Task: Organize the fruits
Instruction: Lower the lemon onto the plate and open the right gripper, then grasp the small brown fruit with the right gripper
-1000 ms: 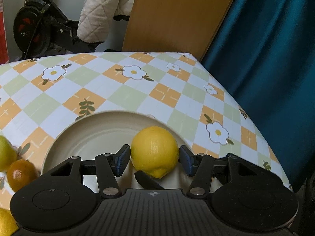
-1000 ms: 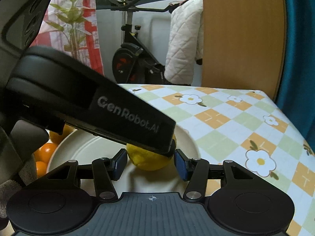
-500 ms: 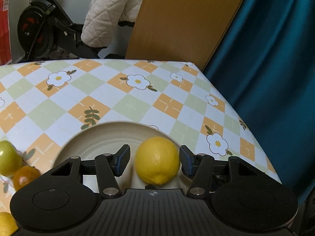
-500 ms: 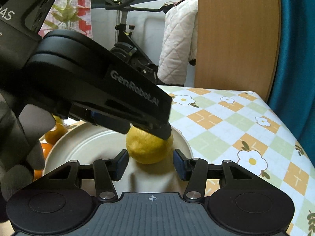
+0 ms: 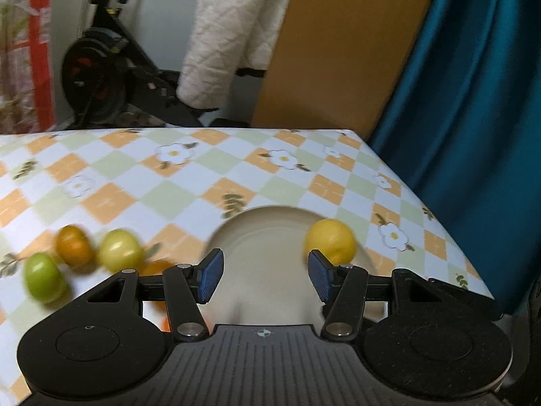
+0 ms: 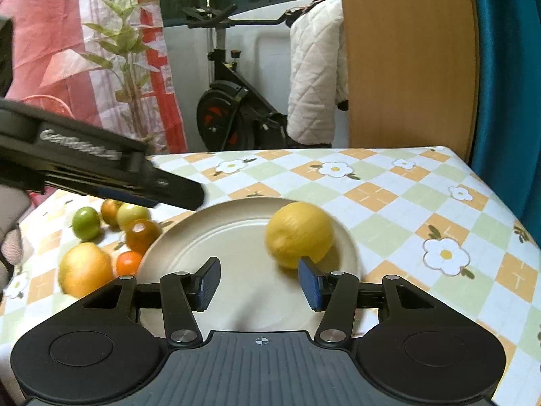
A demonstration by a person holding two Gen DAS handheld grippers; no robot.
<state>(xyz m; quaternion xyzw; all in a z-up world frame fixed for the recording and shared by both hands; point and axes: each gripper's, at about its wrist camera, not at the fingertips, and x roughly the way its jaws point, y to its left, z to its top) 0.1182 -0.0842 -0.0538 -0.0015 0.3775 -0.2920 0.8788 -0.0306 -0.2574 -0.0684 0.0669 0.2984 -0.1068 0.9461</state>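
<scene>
Round yellow lemon [image 6: 298, 234], dimpled skin, slightly blurred, sits alone on right side of round cream plate [image 6: 216, 237] near table's right edge. Left gripper [image 5: 263, 275] fingers wide, empty. Right gripper [image 6: 258, 282] fingers wide, empty. Green, orange, yellow fruits [image 6: 101, 237] cluster left of plate.

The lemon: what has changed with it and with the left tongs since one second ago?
The left tongs have drawn back and swung left, away from the lemon; it is no longer between their open fingers. The lemon lies free on the right part of the plate. The right tongs stay open and empty. The loose fruits remain on the tablecloth left of the plate.
</scene>
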